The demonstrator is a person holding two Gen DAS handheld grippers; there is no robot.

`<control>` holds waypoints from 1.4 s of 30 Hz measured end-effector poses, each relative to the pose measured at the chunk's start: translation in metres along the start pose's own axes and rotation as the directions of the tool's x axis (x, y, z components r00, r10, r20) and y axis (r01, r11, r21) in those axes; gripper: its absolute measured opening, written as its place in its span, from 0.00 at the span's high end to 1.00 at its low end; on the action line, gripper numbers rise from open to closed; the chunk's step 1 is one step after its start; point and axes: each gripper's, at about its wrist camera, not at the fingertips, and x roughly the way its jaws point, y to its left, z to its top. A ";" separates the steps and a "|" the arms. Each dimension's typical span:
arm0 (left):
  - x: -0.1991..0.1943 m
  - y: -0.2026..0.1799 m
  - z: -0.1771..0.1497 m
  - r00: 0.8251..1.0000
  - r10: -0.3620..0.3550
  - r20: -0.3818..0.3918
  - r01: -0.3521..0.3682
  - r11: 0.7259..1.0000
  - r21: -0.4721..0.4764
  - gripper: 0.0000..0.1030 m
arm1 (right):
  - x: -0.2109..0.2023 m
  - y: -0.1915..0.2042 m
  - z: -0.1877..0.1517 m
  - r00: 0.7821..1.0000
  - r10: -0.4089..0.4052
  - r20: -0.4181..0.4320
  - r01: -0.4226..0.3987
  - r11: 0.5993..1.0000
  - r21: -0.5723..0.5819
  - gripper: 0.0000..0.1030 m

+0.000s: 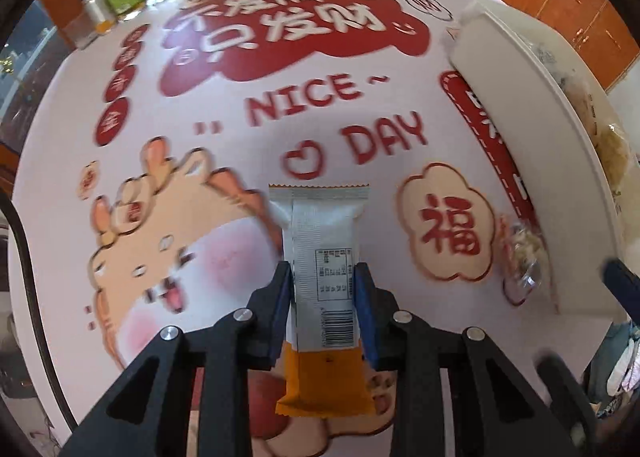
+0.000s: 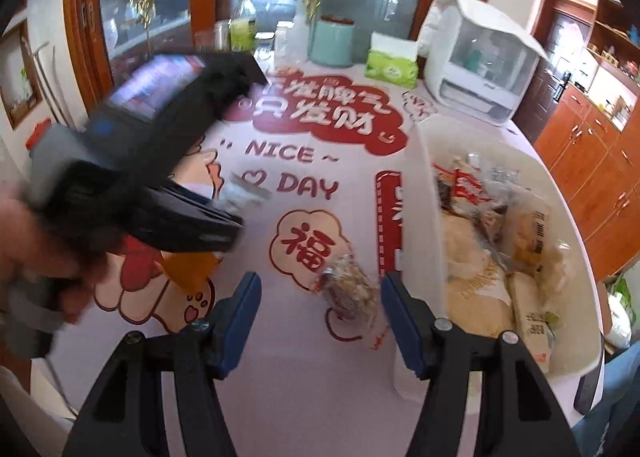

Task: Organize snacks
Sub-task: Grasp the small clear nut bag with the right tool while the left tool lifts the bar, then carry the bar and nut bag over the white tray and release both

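Observation:
My left gripper (image 1: 324, 271) is shut on a white and orange wrapped snack bar (image 1: 320, 225), its pads pressing both long sides, above the printed table mat (image 1: 224, 257). A clear-wrapped snack (image 1: 524, 253) lies on the mat beside the white bin (image 1: 520, 97). In the right wrist view my right gripper (image 2: 320, 281) stands open, and that clear-wrapped snack (image 2: 352, 293) lies just beyond and between its fingertips, untouched. The white bin (image 2: 432, 217) at the right holds several wrapped snacks. The blurred left tool's black body (image 2: 168, 161) and a hand fill the left, with the bar's orange end (image 2: 192, 269) below.
At the table's far edge stand a green tissue pack (image 2: 390, 65), a teal canister (image 2: 332, 41), a white appliance (image 2: 480, 69) and a few bottles (image 2: 242, 25). Wooden cabinets (image 2: 592, 161) run along the right. The bin's near corner sits close to the right finger.

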 end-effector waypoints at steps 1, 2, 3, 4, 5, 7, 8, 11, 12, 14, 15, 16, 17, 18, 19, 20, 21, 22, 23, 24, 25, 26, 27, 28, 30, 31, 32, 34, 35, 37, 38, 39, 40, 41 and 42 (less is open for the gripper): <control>-0.004 0.008 -0.003 1.000 -0.001 0.008 0.001 1.000 -0.011 0.72 | 0.007 0.004 0.001 1.000 -0.011 -0.016 0.011 1.000 -0.008 0.39; -0.007 0.011 -0.004 1.000 -0.004 0.014 0.004 1.000 -0.021 0.72 | 0.014 0.007 0.003 0.999 -0.021 -0.029 0.021 1.000 -0.017 0.39; -0.009 0.020 -0.005 1.000 -0.006 0.015 0.007 1.000 -0.031 0.72 | 0.024 0.012 0.005 0.998 -0.051 -0.045 0.050 0.998 -0.031 0.39; -0.005 0.036 -0.001 1.000 -0.011 0.016 0.012 0.999 -0.039 0.72 | 0.030 0.015 0.006 0.995 -0.078 -0.055 0.076 0.996 -0.039 0.39; -0.003 0.037 0.003 1.000 -0.012 0.017 0.013 0.999 -0.043 0.72 | 0.037 0.018 0.007 0.992 -0.104 -0.067 0.101 0.994 -0.046 0.39; -0.007 0.043 0.001 1.000 -0.007 0.020 0.008 0.999 -0.047 0.72 | 0.054 0.024 0.011 0.982 -0.158 -0.102 0.152 0.986 -0.067 0.39; -0.010 0.041 0.001 1.000 -0.008 0.023 0.009 0.999 -0.047 0.72 | 0.059 0.026 0.012 0.976 -0.190 -0.111 0.182 0.980 -0.077 0.39; -0.011 0.043 0.004 0.999 -0.007 0.038 0.009 0.999 -0.041 0.72 | 0.075 0.025 0.012 0.958 -0.246 -0.145 0.235 0.968 -0.090 0.39; -0.012 0.044 0.003 0.999 -0.007 0.037 0.009 0.999 -0.040 0.72 | 0.081 0.023 0.010 0.954 -0.251 -0.166 0.239 0.967 -0.088 0.39; -0.013 0.044 0.002 0.999 -0.010 0.033 0.012 0.999 -0.042 0.72 | 0.088 0.020 0.006 0.946 -0.270 -0.178 0.260 0.962 -0.078 0.39; -0.014 0.044 0.000 0.999 -0.012 0.032 0.013 0.999 -0.041 0.72 | 0.088 0.018 0.005 0.945 -0.273 -0.180 0.264 0.962 -0.072 0.40; -0.012 0.044 0.001 0.999 -0.013 0.030 0.014 0.999 -0.040 0.72 | 0.088 0.017 0.005 0.947 -0.266 -0.177 0.260 0.964 -0.062 0.40; -0.013 0.043 -0.001 0.999 -0.014 0.029 0.015 0.999 -0.039 0.72 | 0.087 0.017 0.006 0.948 -0.267 -0.176 0.260 0.964 -0.058 0.46; -0.013 0.042 -0.001 0.999 -0.016 0.029 0.017 0.999 -0.038 0.72 | 0.086 0.017 0.005 0.943 -0.281 -0.178 0.275 0.960 -0.059 0.51; -0.015 0.041 -0.002 0.999 -0.018 0.031 0.019 0.999 -0.036 0.72 | 0.085 0.017 0.005 0.935 -0.309 -0.173 0.301 0.951 -0.066 0.62; -0.017 0.040 -0.003 0.999 -0.020 0.036 0.021 0.999 -0.035 0.72 | 0.084 0.016 0.005 0.933 -0.318 -0.170 0.311 0.948 -0.063 0.63; -0.018 0.039 -0.004 0.999 -0.021 0.040 0.023 0.999 -0.034 0.72 | 0.083 0.012 0.005 0.941 -0.290 -0.176 0.287 0.957 -0.042 0.63; -0.021 0.038 -0.004 0.999 -0.023 0.044 0.025 0.999 -0.032 0.72 | 0.081 0.010 0.006 0.948 -0.262 -0.179 0.263 0.965 -0.020 0.64; -0.024 0.037 -0.004 0.998 -0.025 0.050 0.027 0.999 -0.032 0.72 | 0.079 0.009 0.006 0.952 -0.249 -0.179 0.251 0.968 -0.009 0.64; -0.027 0.036 -0.004 0.998 -0.026 0.055 0.028 0.999 -0.032 0.72 | 0.076 0.009 0.006 0.957 -0.232 -0.176 0.235 0.972 -0.004 0.65; -0.031 0.034 -0.004 0.998 -0.029 0.063 0.031 0.999 -0.030 0.72 | 0.070 0.009 0.005 0.965 -0.198 -0.172 0.202 0.979 0.009 0.65; -0.035 0.032 -0.004 0.997 -0.030 0.069 0.032 0.999 -0.029 0.72 | 0.066 0.008 0.006 0.973 -0.161 -0.167 0.168 0.985 0.027 0.66; -0.039 0.030 -0.004 0.997 -0.033 0.077 0.035 0.999 -0.027 0.72 | 0.059 0.008 0.006 0.981 -0.111 -0.159 0.121 0.991 0.051 0.67; -0.044 0.028 -0.003 0.996 -0.036 0.087 0.039 0.999 -0.025 0.72 | 0.050 0.006 0.006 0.987 -0.051 -0.149 0.063 0.995 0.079 0.69; -0.054 0.021 0.000 0.993 -0.047 0.107 0.049 0.999 -0.019 0.72 | 0.033 0.005 0.007 0.992 0.032 -0.123 -0.018 0.993 0.115 0.69; -0.062 0.015 0.002 0.991 -0.054 0.124 0.056 0.998 -0.011 0.72 | 0.021 0.003 0.006 0.993 0.070 -0.096 -0.058 0.991 0.122 0.69; -0.067 0.012 0.004 0.989 -0.058 0.134 0.060 0.998 -0.006 0.72 | 0.012 0.003 0.006 0.993 0.090 -0.075 -0.080 0.989 0.124 0.69; -0.080 0.000 0.009 0.983 -0.075 0.165 0.075 0.997 0.007 0.72 | -0.010 -0.001 0.004 0.991 0.130 -0.024 -0.127 0.984 0.123 0.69; -0.087 -0.006 0.012 0.980 -0.081 0.181 0.080 0.997 0.014 0.72 | -0.020 -0.004 0.004 0.989 0.146 0.005 -0.145 0.982 0.121 0.69; -0.102 -0.019 0.019 0.971 -0.101 0.218 0.097 0.995 0.028 0.72 | -0.047 -0.014 0.003 0.983 0.169 0.077 -0.177 0.978 0.109 0.69; -0.109 -0.026 0.022 0.966 -0.112 0.235 0.107 0.994 0.036 0.72 | -0.056 -0.019 0.004 0.980 0.170 0.103 -0.181 0.978 0.107 0.69; -0.117 -0.034 0.026 0.960 -0.125 0.252 0.118 0.992 0.044 0.72 | -0.066 -0.024 0.005 0.977 0.167 0.130 -0.181 0.978 0.105 0.69; -0.125 -0.043 0.030 0.953 -0.140 0.270 0.130 0.990 0.054 0.72 | -0.077 -0.031 0.005 0.975 0.158 0.157 -0.176 0.978 0.110 0.69; -0.133 -0.052 0.034 0.945 -0.154 0.290 0.141 0.988 0.064 0.72 | -0.086 -0.039 0.005 0.973 0.154 0.174 -0.176 0.977 0.121 0.69; -0.140 -0.061 0.037 0.939 -0.164 0.303 0.149 0.986 0.072 0.72 | -0.093 -0.048 0.006 0.970 0.151 0.192 -0.178 0.975 0.136 0.69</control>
